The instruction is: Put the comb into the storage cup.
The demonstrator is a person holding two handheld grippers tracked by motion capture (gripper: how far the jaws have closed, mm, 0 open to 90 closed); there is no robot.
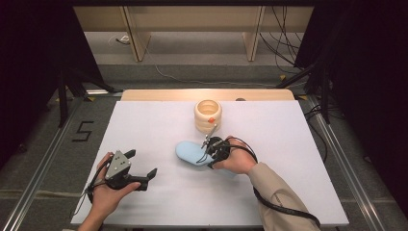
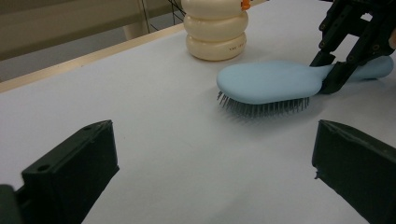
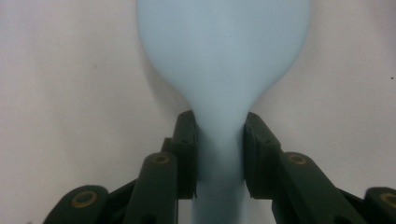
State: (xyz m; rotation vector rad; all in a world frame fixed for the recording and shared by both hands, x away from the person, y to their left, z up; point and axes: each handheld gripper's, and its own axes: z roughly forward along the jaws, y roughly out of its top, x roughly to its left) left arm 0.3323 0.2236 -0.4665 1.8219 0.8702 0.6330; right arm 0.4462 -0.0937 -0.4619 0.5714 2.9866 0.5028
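A light blue hairbrush lies bristles down near the middle of the white table. My right gripper is shut on its handle neck, both pads pressed against the sides of the handle. The left gripper view shows the hairbrush with its grey bristles resting on the table and the right gripper clamped where head meets handle. My left gripper rests at the front left of the table, open, with nothing between its fingers.
A cream ribbed holder stands upright at the back centre, just behind the brush, with an orange-tipped item in it. The white table top ends at a wooden strip at the back. Tripod legs and cables stand beyond the table sides.
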